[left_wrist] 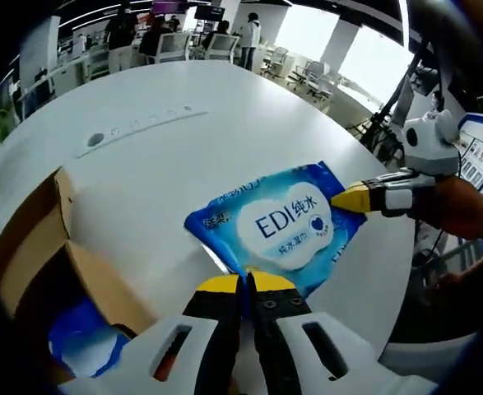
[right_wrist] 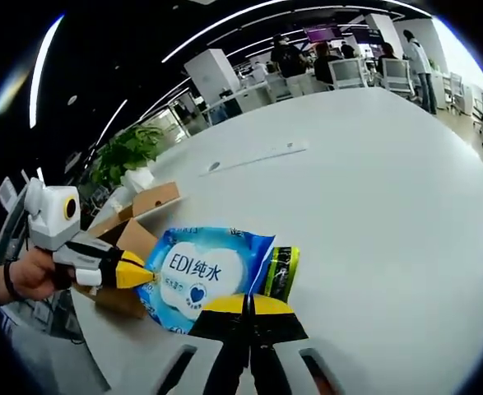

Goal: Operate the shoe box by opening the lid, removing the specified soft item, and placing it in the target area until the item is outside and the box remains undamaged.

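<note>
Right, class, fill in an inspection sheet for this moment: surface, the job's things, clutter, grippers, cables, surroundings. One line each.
Surface: white round table, with a pale strip inset across it.
Job's things: blue wet-wipes pack out of the box, held at two ends above the table; cardboard shoe box open, flaps up, something blue inside.
Clutter: a yellow-green packet beside the wipes pack.
Grippers: left gripper shut on the pack's near edge; right gripper shut on its other edge.
Cables: nothing seen on the table.
Surroundings: open office, chairs, people standing, a potted plant.
</note>
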`<control>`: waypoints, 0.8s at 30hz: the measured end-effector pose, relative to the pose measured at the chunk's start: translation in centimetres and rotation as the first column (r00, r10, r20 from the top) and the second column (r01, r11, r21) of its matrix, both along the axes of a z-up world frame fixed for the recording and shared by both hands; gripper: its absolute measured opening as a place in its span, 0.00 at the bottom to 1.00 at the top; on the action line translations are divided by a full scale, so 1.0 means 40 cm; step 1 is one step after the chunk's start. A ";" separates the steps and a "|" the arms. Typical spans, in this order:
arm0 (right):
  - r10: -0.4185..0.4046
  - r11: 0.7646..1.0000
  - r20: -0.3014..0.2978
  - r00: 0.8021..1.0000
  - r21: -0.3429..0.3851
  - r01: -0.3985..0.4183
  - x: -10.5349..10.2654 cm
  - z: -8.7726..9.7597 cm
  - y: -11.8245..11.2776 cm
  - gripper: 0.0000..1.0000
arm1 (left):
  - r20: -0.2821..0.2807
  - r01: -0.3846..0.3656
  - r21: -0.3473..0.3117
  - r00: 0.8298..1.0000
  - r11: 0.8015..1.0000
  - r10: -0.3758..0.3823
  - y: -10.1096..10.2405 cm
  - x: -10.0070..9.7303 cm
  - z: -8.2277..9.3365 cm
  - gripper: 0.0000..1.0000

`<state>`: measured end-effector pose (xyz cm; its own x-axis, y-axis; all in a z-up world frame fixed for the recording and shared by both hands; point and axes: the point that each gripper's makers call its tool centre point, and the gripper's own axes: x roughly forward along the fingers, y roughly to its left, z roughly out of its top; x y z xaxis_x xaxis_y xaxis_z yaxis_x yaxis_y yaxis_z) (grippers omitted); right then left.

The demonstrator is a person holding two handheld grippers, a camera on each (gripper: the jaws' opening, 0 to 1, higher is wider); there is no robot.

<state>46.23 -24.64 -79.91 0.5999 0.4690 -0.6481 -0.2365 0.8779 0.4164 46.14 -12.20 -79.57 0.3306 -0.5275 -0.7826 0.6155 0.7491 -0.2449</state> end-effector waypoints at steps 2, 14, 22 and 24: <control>0.004 1.000 -0.007 1.000 -0.005 -0.004 0.001 -0.010 -0.002 0.00 | -0.007 -0.002 0.010 1.000 1.000 0.002 -0.001 0.002 -0.006 0.01; 0.008 0.999 -0.036 0.999 -0.042 -0.010 0.003 -0.051 -0.004 0.00 | -0.029 -0.023 0.048 0.999 0.999 0.024 0.006 0.008 -0.027 0.01; -0.024 0.999 -0.033 0.999 -0.049 0.022 0.011 -0.050 -0.008 0.00 | -0.048 -0.047 0.038 0.998 0.998 0.049 0.011 0.009 -0.026 0.02; -0.037 0.998 -0.022 0.999 -0.061 0.035 0.017 -0.045 -0.015 0.00 | -0.064 -0.049 0.044 0.997 0.998 0.052 0.015 0.004 -0.028 0.03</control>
